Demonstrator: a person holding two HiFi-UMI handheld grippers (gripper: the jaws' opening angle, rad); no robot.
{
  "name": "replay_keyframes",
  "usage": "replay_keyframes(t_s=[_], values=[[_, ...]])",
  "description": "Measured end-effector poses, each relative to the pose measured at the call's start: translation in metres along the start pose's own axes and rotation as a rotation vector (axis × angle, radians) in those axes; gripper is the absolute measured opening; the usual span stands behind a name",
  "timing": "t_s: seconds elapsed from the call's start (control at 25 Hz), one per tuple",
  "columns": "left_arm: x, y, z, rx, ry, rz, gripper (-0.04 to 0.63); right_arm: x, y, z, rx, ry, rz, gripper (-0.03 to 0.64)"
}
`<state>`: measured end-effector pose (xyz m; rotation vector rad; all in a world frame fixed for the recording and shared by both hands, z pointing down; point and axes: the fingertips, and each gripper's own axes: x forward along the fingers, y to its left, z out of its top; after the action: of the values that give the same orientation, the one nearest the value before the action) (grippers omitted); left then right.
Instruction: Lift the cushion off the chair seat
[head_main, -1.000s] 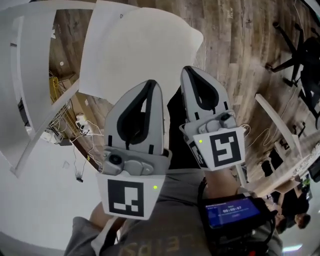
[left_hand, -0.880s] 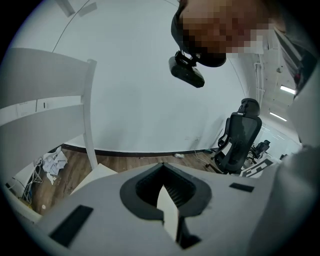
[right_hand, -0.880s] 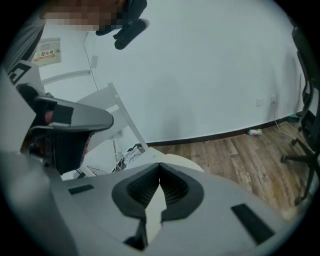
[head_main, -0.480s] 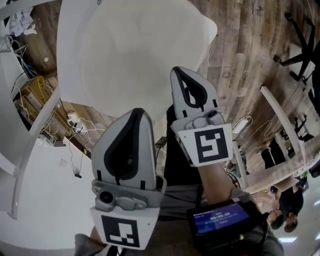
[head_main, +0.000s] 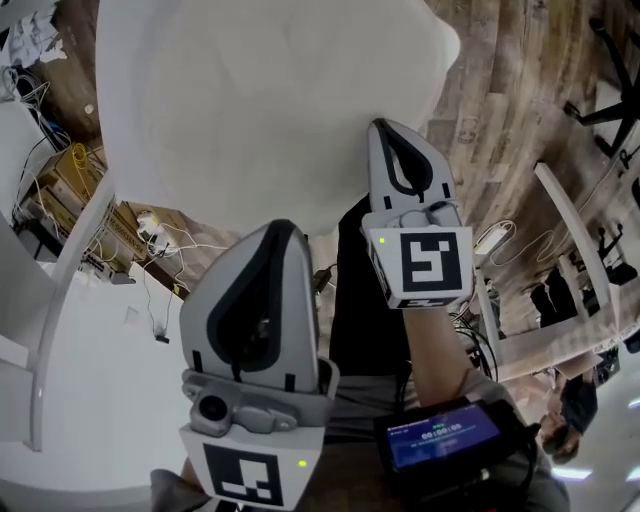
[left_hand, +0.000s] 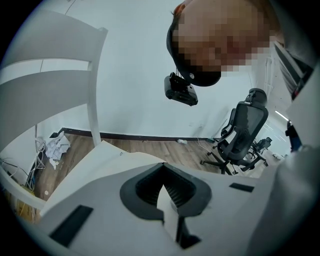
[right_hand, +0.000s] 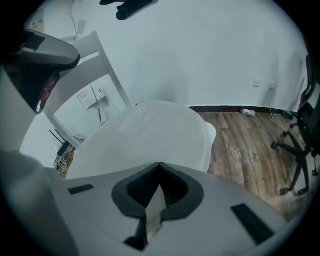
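**Cushion not yet lifted: we were only at the approach.**
Our left claw and right claw both hung over the near side of the white cushion, each with its jaws closed together on nothing. The cushion lay flat on the chair, and we could not tell whether either claw touched it. Opening the claws, gripping the cushion's edge and raising it were all left to do.

We count: left hand-held gripper & right hand-held gripper, so 2. Also 1 cushion, 1 white chair, 1 office chair, 1 wrist screen, 1 paper wad.
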<state>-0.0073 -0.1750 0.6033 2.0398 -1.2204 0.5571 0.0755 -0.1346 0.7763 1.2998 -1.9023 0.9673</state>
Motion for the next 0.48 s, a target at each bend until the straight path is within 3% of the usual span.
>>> replay_keyframes(t_s=[0.28,0.4,0.48], values=[[0.005,-0.018,0.000,0.015,0.007,-0.031,0.006,-0.009,-0.007,-0.007,0.040,-0.018,0.005,0.008],[0.004,-0.023,0.000,0.023,0.007,-0.036,0.006,-0.022,-0.021,0.002,0.146,-0.094,0.002,0.019],[0.005,-0.026,-0.001,0.026,0.009,-0.039,0.006,-0.030,-0.035,0.007,0.249,-0.134,-0.002,0.186]])
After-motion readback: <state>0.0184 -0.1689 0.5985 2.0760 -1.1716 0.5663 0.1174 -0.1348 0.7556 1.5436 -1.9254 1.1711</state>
